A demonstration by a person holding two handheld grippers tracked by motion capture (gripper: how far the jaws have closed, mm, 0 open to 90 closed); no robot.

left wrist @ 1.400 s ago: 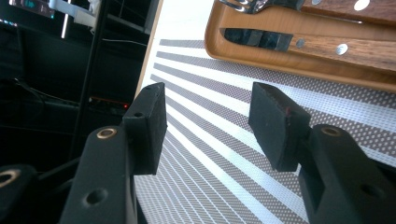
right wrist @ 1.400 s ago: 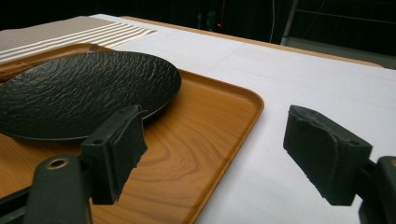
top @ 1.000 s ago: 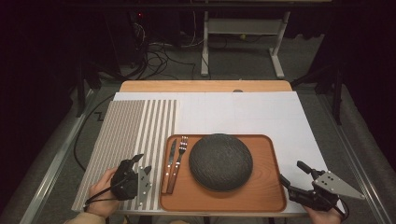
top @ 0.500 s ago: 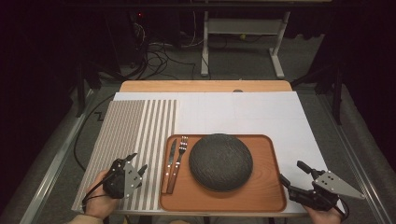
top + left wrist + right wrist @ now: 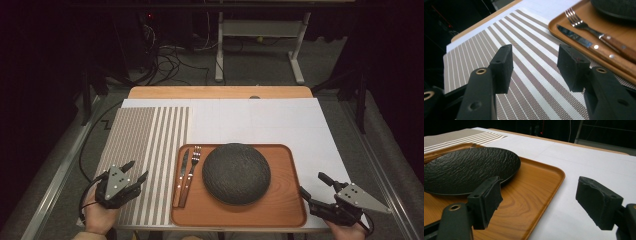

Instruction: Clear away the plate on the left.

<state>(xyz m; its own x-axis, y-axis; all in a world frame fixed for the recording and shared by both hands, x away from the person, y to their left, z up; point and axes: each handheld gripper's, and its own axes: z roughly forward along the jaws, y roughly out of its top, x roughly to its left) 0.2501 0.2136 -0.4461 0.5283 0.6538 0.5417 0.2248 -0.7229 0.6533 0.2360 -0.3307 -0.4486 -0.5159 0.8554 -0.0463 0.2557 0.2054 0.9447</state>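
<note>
One tray (image 5: 280,210), one dark plate (image 5: 236,173), one knife (image 5: 181,177), one fork (image 5: 191,172), one striped placemat (image 5: 150,145). Left gripper (image 5: 136,170) spread wide over placemat, holding nothing. Right gripper (image 5: 312,185) spread wide beside tray's right edge, holding nothing. Knife and fork handles cut off in left gripper view.

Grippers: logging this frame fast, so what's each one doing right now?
Left gripper: open, fingers empty, over the striped placemat.
Right gripper: open, fingers empty, straddling the wooden tray's right edge.
</note>
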